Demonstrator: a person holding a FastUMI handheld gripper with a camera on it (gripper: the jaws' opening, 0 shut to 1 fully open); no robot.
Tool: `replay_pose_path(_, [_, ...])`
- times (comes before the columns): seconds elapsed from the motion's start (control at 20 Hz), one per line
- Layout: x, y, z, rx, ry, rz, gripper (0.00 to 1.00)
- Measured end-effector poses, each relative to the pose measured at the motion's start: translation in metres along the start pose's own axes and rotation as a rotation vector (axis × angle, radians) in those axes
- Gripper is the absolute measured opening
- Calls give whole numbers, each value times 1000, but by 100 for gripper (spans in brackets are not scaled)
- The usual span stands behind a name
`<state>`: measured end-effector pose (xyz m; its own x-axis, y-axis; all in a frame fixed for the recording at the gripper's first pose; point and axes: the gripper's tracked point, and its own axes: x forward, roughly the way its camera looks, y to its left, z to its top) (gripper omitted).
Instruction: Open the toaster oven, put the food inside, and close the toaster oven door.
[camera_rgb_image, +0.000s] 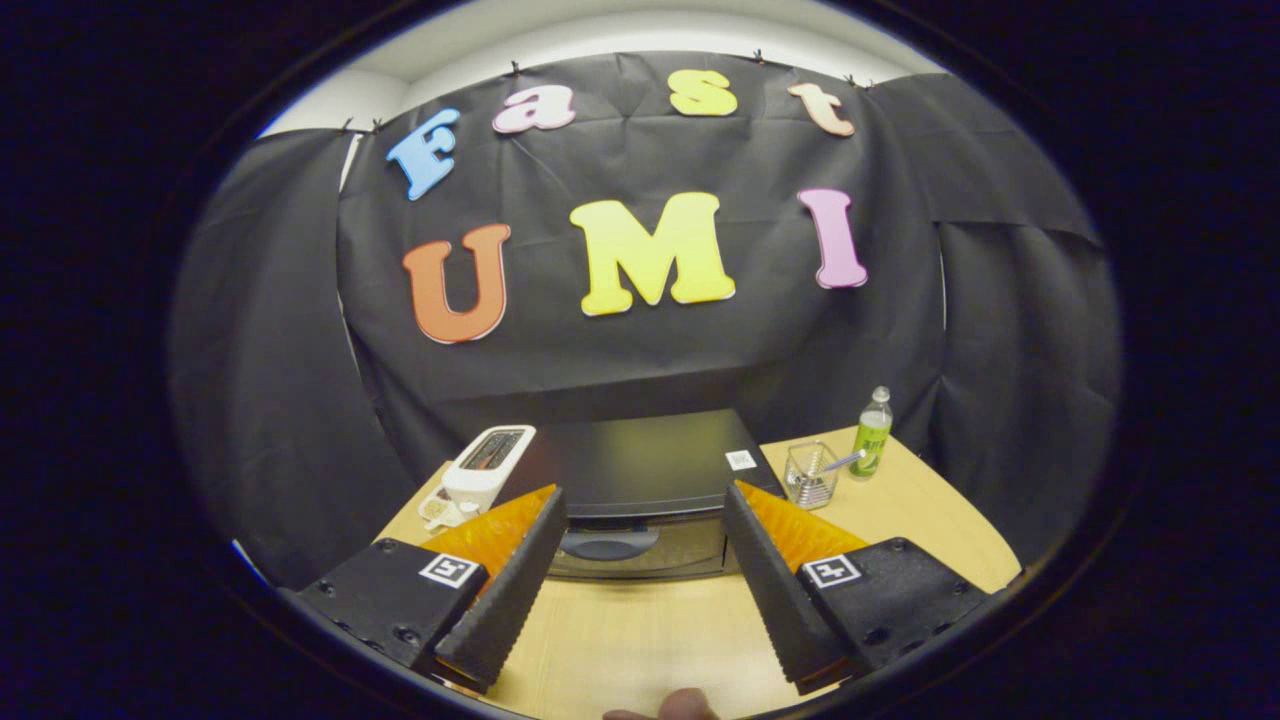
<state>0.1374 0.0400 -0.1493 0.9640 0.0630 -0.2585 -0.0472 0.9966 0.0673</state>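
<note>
A black toaster oven (640, 470) stands on the wooden table (640, 630), seen from above and in front, its door shut with the handle (608, 543) at the top of the door. My gripper (645, 510) is open, held above the table, with the oven's front showing between the two fingers and a little beyond their tips. Nothing lies between the fingers. I cannot make out the food.
A white pop-up toaster (487, 463) stands left of the oven with small items (440, 510) at its foot. To the right are a clear glass holding a utensil (812, 474) and a green bottle (872, 432). A fingertip (685, 705) shows at the table's near edge.
</note>
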Motion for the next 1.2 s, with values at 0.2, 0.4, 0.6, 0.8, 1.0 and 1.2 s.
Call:
replay_pose_path(0.2, [60,13,-34,-40,62,12,100])
replay_pose_path(0.4, [102,20,-66,-77,105,6,100])
replay_pose_path(0.6, [120,24,-81,-87,134,0,100])
replay_pose_path(0.8, [128,25,-90,-108,144,-12,100])
replay_pose_path(1.0, [115,24,-98,-119,149,-2,100])
replay_pose_path(1.2, [84,22,-123,-107,203,10,100])
